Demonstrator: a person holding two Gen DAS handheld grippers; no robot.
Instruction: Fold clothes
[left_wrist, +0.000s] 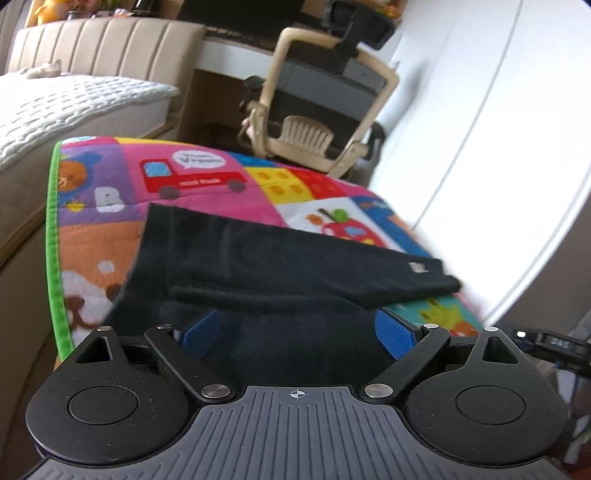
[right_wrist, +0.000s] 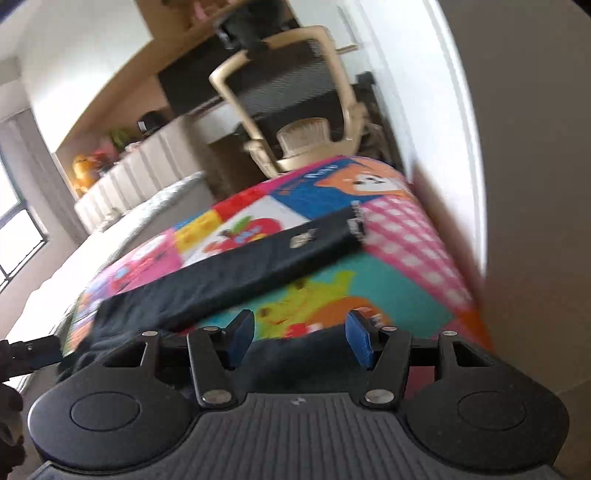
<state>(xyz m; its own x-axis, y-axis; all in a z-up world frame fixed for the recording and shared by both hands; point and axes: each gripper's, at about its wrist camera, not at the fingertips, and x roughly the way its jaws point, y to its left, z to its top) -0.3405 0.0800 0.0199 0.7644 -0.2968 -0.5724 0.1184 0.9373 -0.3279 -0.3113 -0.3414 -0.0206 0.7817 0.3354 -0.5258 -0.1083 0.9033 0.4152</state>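
garment (left_wrist: 280, 258): matt black cloth; mat (left_wrist: 207, 162): soft printed fabric; pads (left_wrist: 397, 334): ribbed blue rubber

The near end of the black fabric garment (left_wrist: 295, 266) disappears behind the left gripper (left_wrist: 297, 332) at the lower centre. The small pale label (left_wrist: 418, 267) near its far end is unreadable. In the right wrist view, the beige-framed office chair (right_wrist: 295, 110) at top centre is motion-blurred.

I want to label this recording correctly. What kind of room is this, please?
Probably a bedroom with a study corner: a bed with a padded headboard, an office chair at a desk, and a colourful children's play mat.
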